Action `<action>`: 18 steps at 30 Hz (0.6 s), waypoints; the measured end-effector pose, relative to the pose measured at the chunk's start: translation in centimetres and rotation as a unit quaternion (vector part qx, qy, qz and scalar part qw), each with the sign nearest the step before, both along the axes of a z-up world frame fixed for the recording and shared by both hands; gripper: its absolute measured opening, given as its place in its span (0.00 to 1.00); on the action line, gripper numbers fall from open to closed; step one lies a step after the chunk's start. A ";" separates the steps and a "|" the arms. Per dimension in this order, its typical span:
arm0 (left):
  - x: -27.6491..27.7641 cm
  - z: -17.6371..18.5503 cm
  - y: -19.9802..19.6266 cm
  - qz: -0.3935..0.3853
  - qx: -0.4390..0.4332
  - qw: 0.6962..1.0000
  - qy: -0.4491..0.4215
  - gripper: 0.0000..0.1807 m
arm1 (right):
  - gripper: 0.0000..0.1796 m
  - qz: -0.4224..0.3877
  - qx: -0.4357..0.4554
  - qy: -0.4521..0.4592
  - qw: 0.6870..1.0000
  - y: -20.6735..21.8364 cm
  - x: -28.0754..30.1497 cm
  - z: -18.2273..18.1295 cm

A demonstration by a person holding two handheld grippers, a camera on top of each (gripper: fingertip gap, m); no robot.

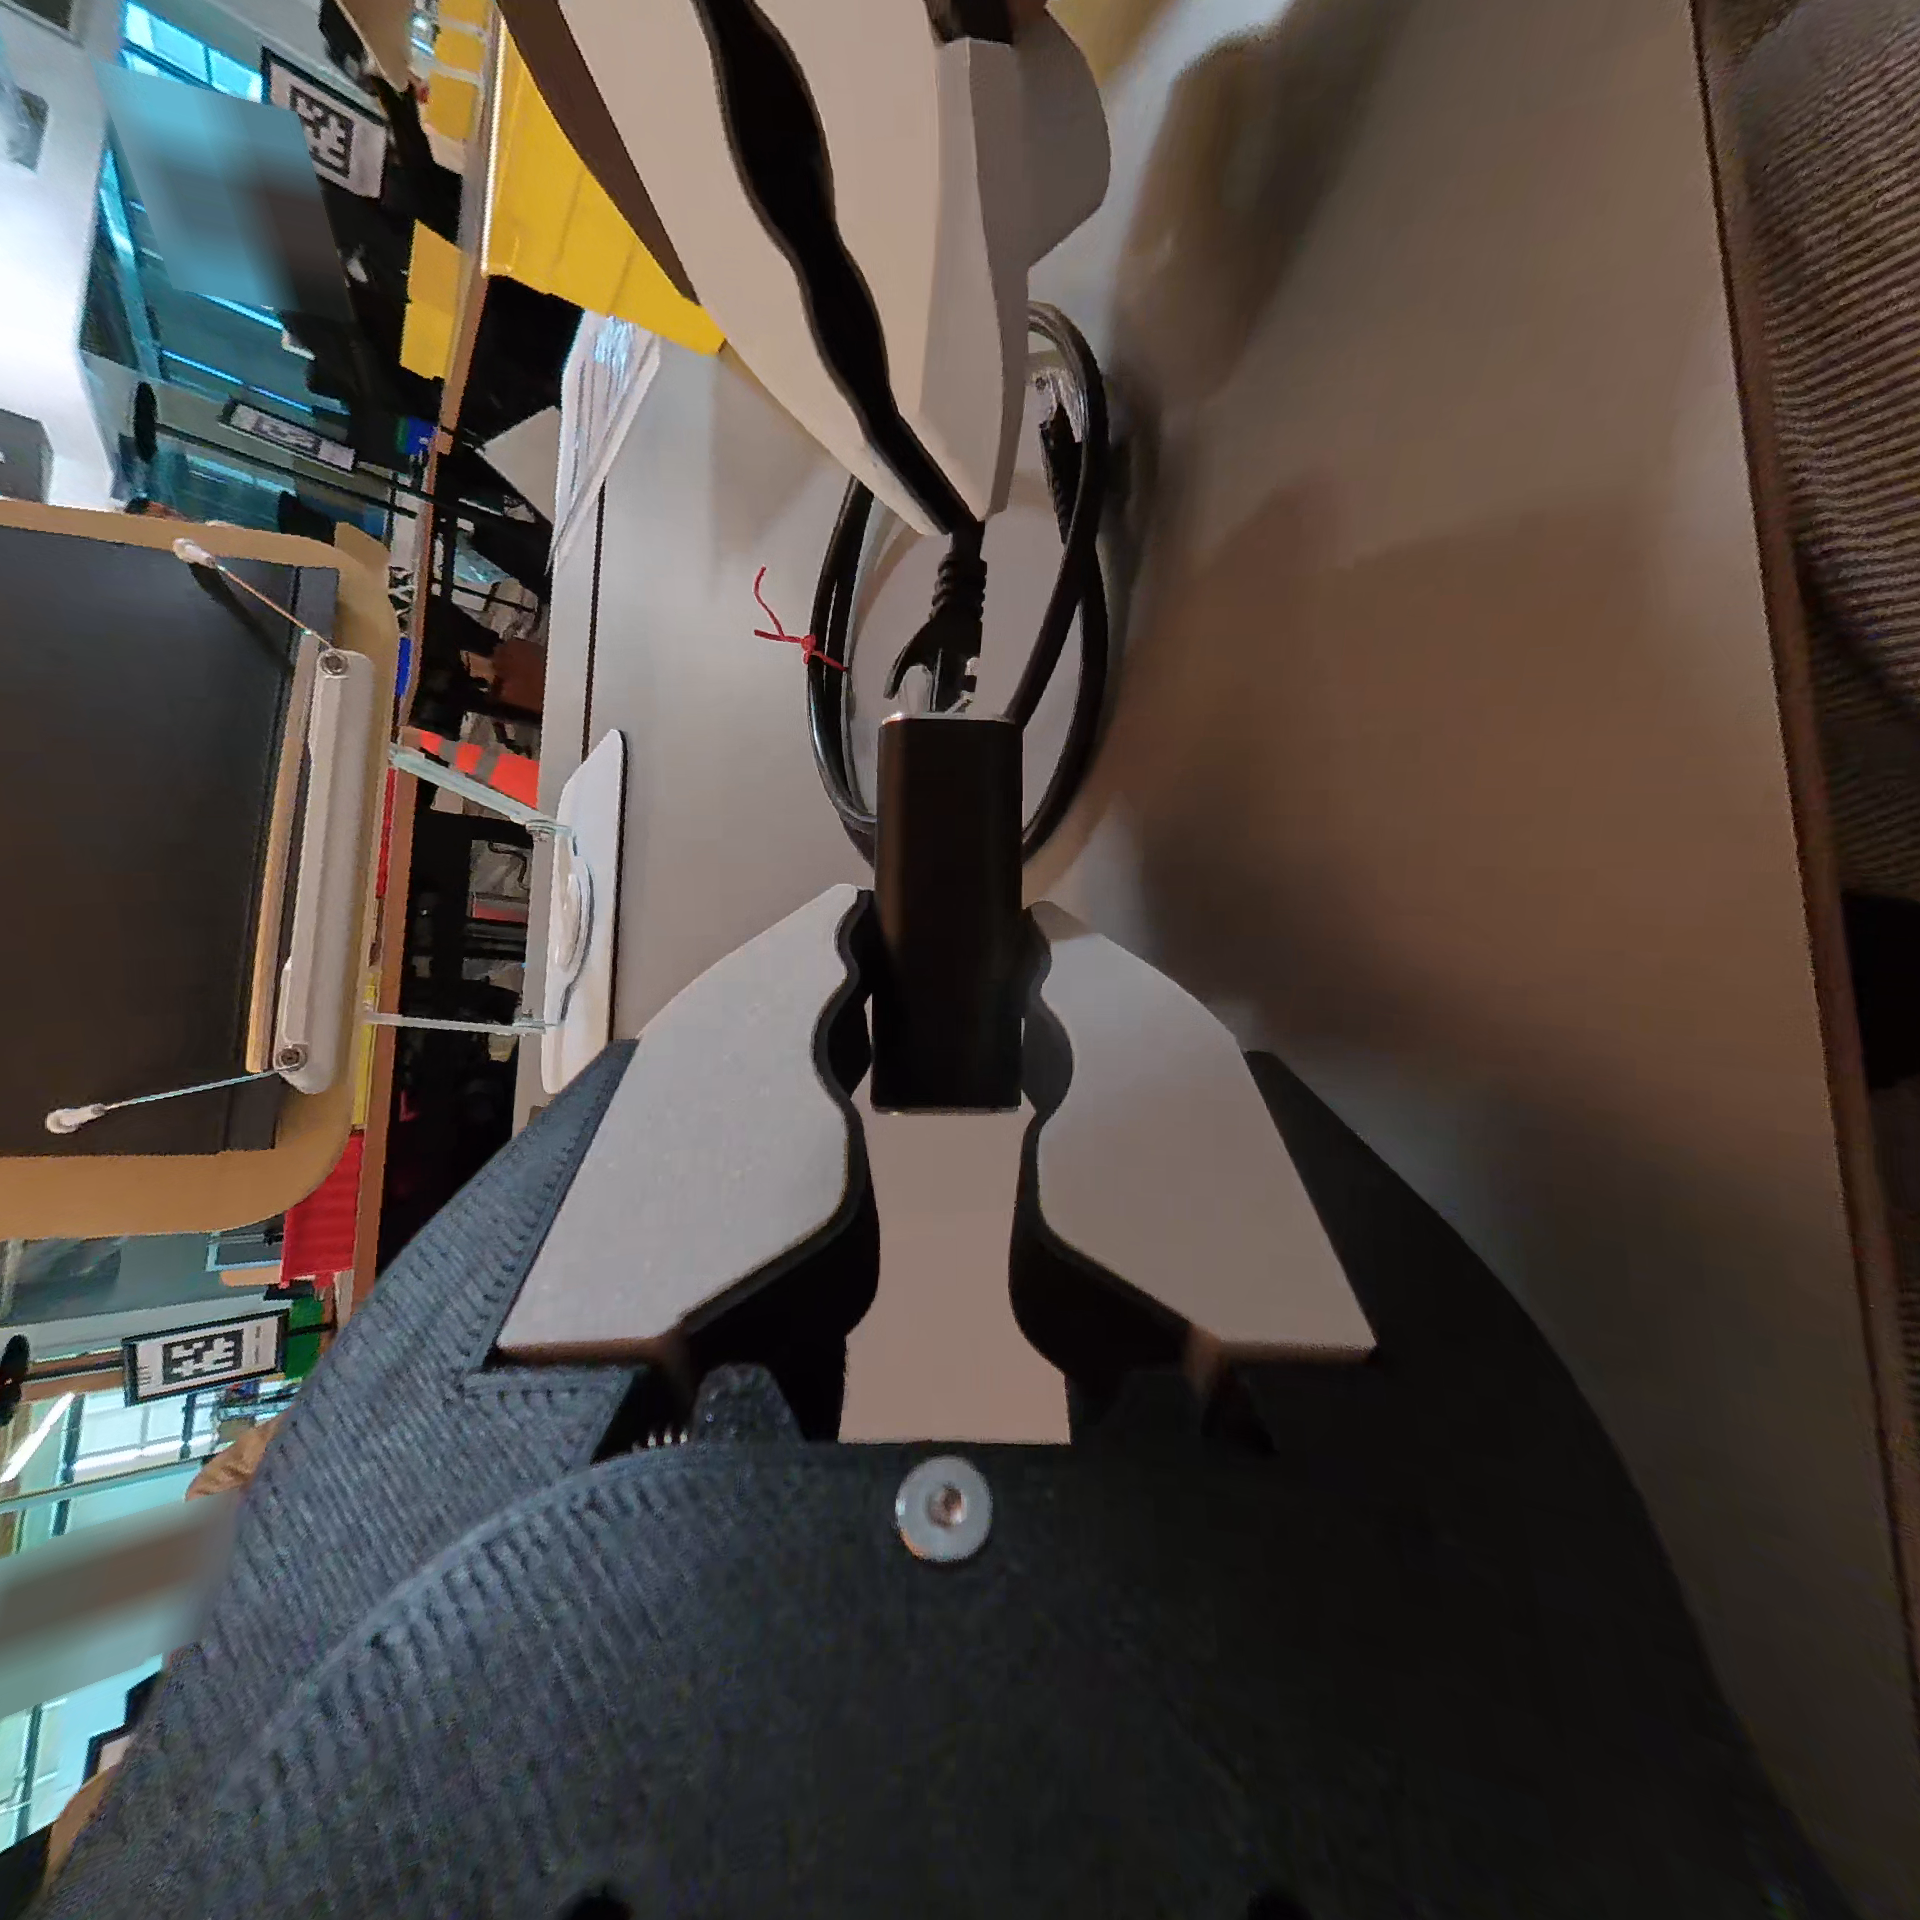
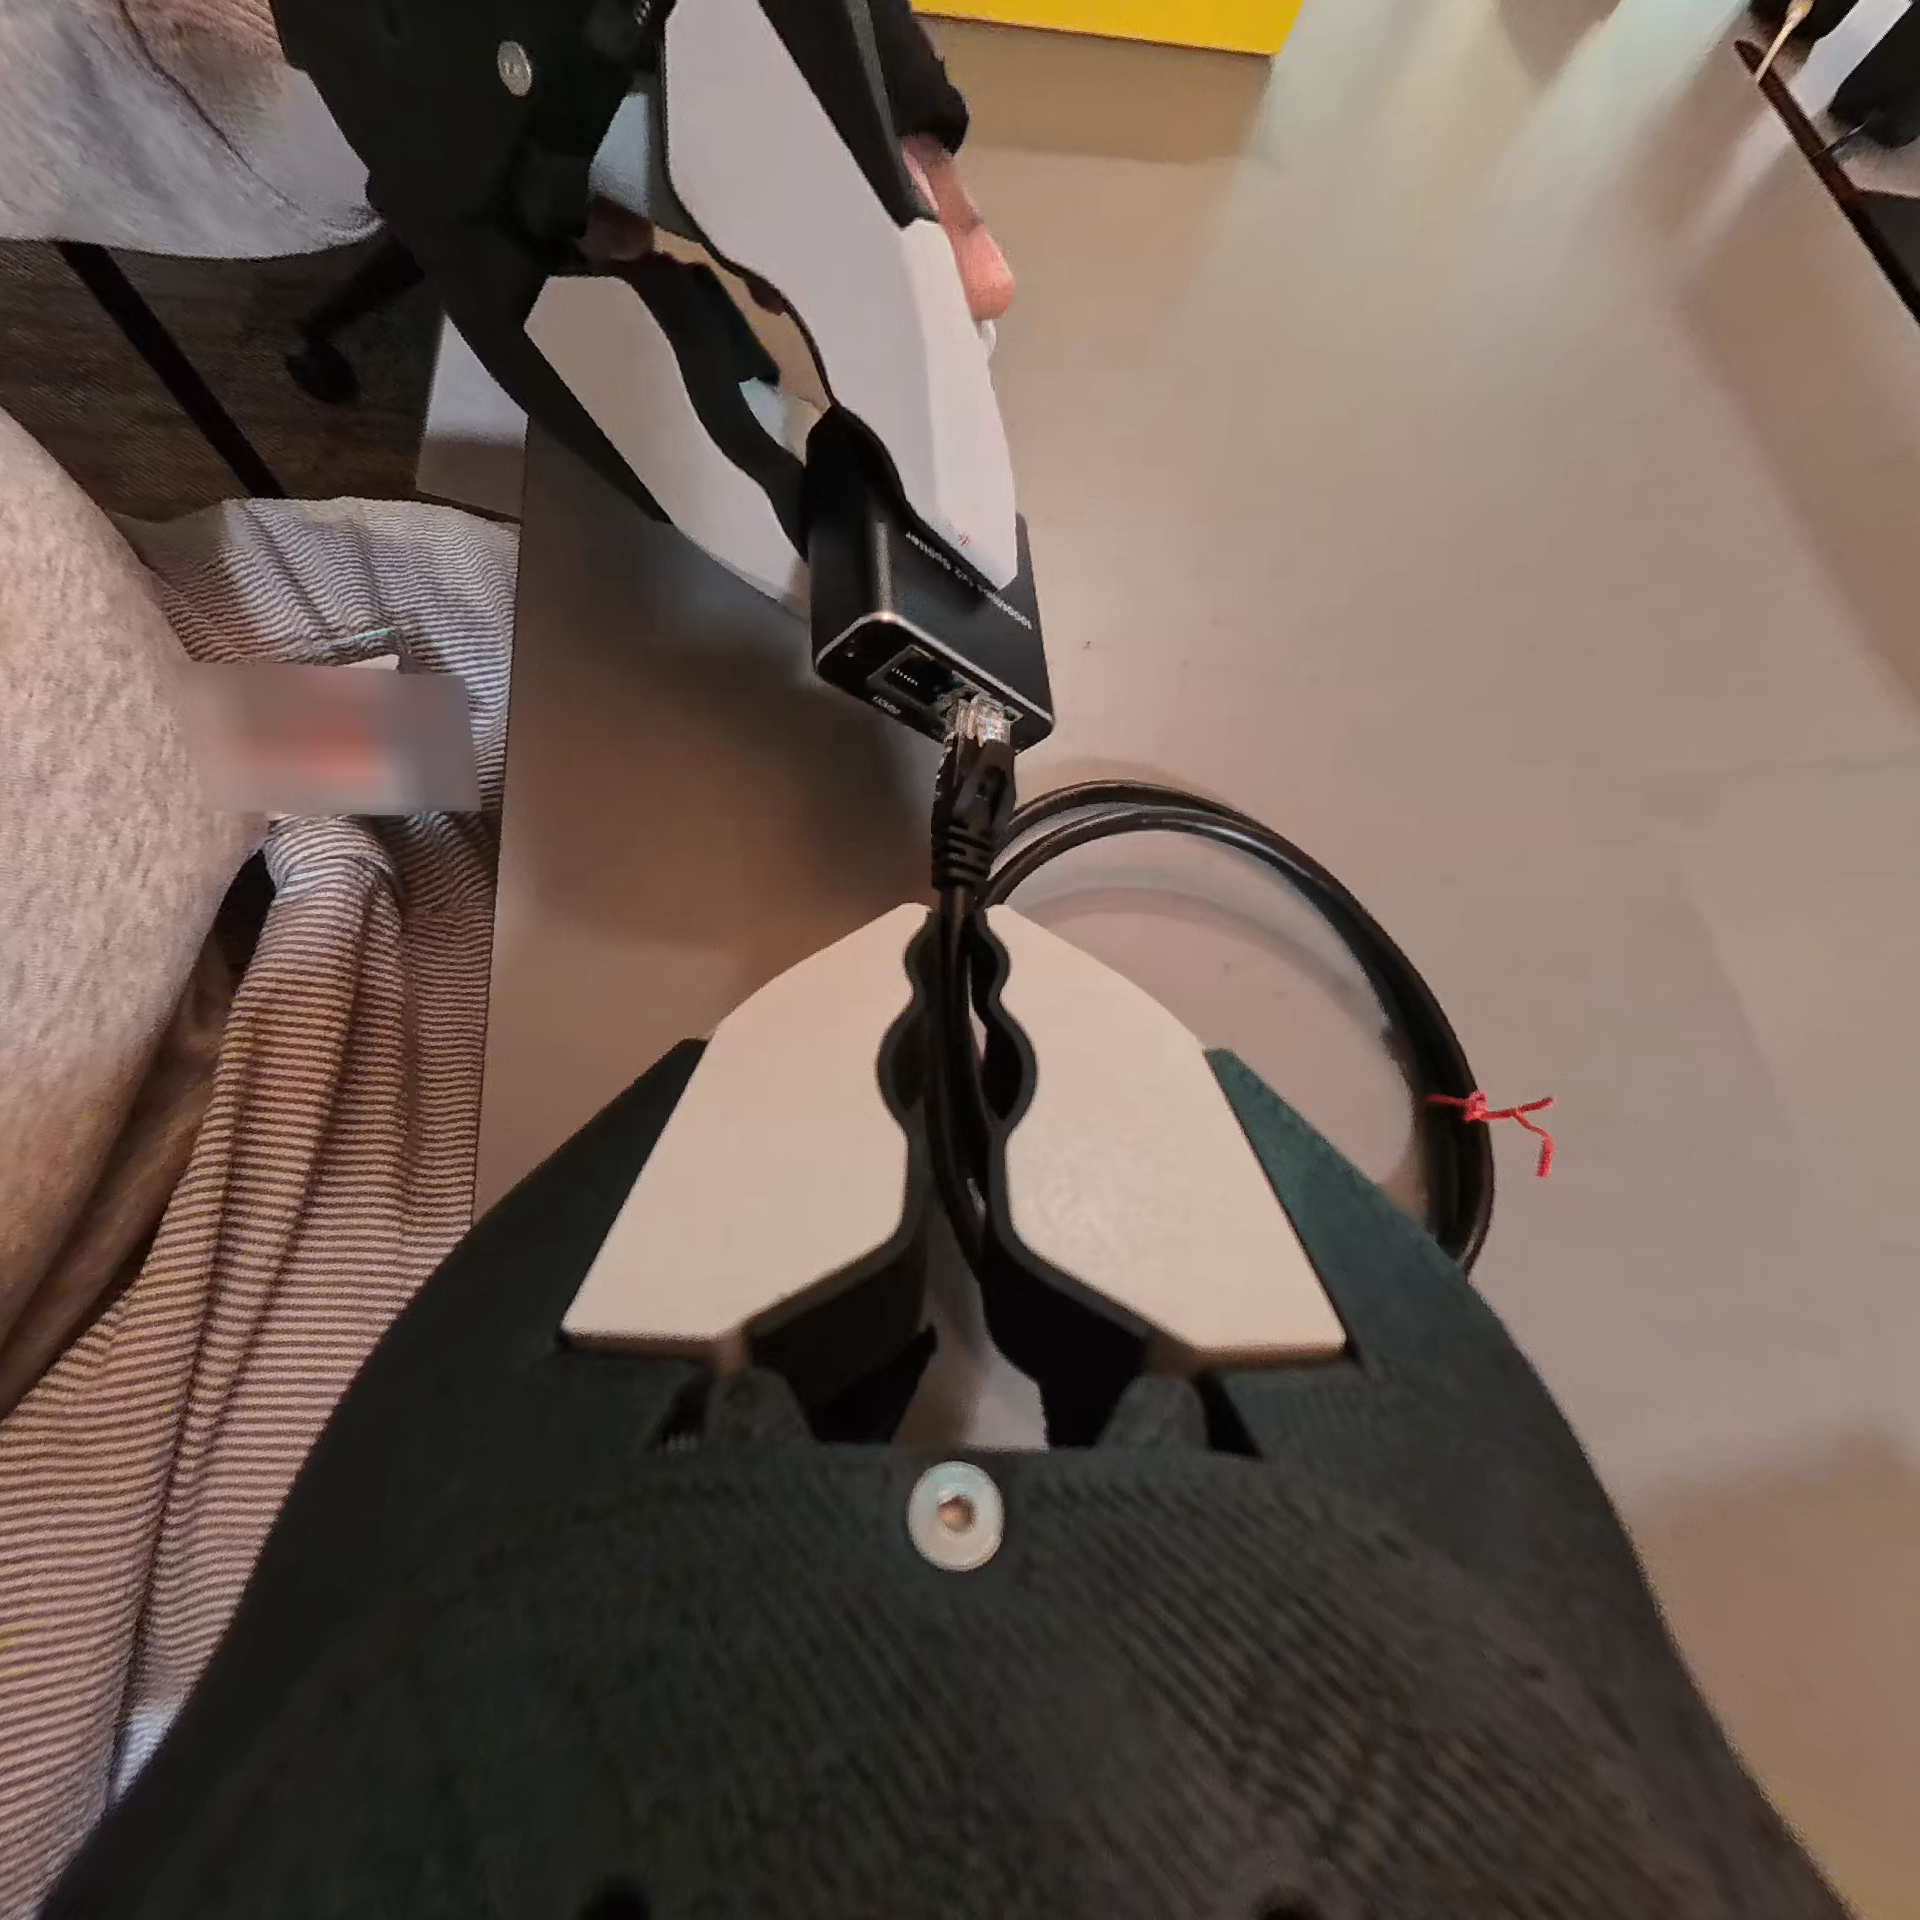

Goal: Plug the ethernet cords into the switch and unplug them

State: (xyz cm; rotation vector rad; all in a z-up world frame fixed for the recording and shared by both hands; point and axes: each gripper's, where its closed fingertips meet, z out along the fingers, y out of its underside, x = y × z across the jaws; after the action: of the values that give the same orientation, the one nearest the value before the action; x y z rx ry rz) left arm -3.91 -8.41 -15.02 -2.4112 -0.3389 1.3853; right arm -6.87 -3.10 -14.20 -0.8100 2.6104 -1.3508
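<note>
Switch [image 2: 914, 582]: one small black box, clamped in my left tongs [image 1: 940, 925] and held off the surface [image 2: 1455, 520]; port end faces my right tongs [image 2: 951, 920].
Writing: pale lettering along the switch's top face and a small mark beside a port; square black-and-white marker cards [image 1: 338, 125] in the room behind.
Ports: two seen in the right wrist view; the left one is empty, the other is hidden by the plug.
Ethernet cord [image 2: 1299, 883]: one, black, coiled on the surface, bound by one red twist tie [image 2: 1496, 1117].
Plugs: two; one clear plug [image 2: 977, 722] at the switch's port mouth, whether seated I cannot tell; the other [image 1: 1055, 416] lies free on the surface.
Right tongs: closed on the cord just behind the plug's boot.
Surroundings: yellow bin [image 1: 561, 208], framed dark panel [image 1: 135, 831], my striped sleeve [image 2: 312, 1039].
</note>
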 end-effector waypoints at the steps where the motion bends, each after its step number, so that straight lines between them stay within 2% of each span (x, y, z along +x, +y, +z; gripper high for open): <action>1: 0.0 0.0 0.0 -0.001 0.001 1.000 0.000 0.14 | 0.03 0.002 0.002 -0.001 1.000 0.0 0.0 -0.1; 18: 0.2 -0.1 0.4 -0.013 0.001 1.000 -0.003 0.14 | 0.03 0.012 0.013 -0.021 1.000 0.3 0.2 -0.3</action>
State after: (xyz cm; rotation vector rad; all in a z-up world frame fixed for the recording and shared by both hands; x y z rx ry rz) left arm -3.71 -8.02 -15.15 -2.4100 -0.3103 1.3667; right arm -6.66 -2.81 -14.47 -0.7984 2.5725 -1.3090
